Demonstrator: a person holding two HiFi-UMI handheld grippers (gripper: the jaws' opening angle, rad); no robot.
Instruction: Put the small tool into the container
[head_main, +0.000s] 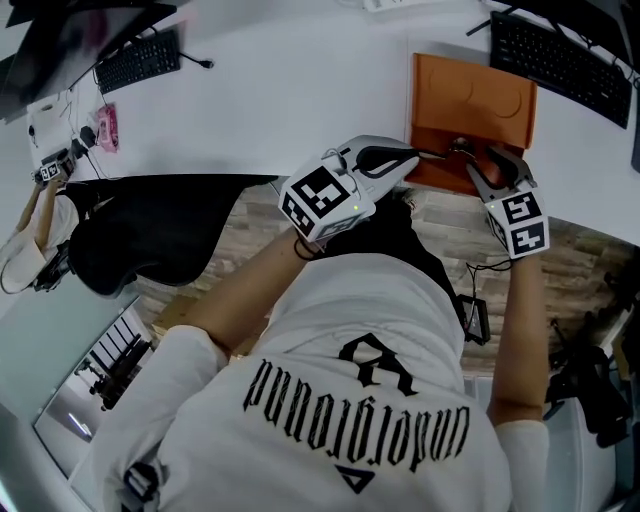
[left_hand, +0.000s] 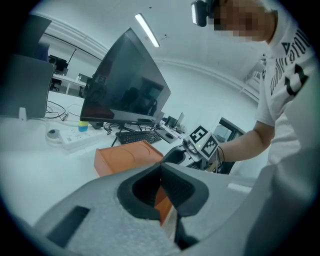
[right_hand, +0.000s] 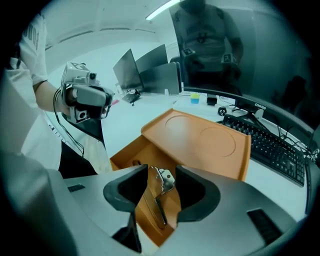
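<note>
– What does the tool (right_hand: 160, 202) look like?
– Small and silvery, with a slim shaft and a knobbly head. It lies inside the open drawer (right_hand: 129, 152) at the front of the orange container (right_hand: 200, 140).
– And the jaws?
– The right gripper (right_hand: 161, 172) has its jaws wide apart over the drawer, and neither pad touches the tool. The left gripper (left_hand: 161, 185) has its jaws pinched on the drawer's orange wall.
– What about the surroundings?
– The container sits on a white worktop (head_main: 280, 90). A black keyboard (right_hand: 270, 145) lies just beyond the container, with a dark monitor (left_hand: 125, 85) and a power strip (left_hand: 75, 137) further off. A black cloth (head_main: 150, 230) hangs off the worktop's edge to the container's left. There is wood-patterned floor (head_main: 590, 260) below.
</note>
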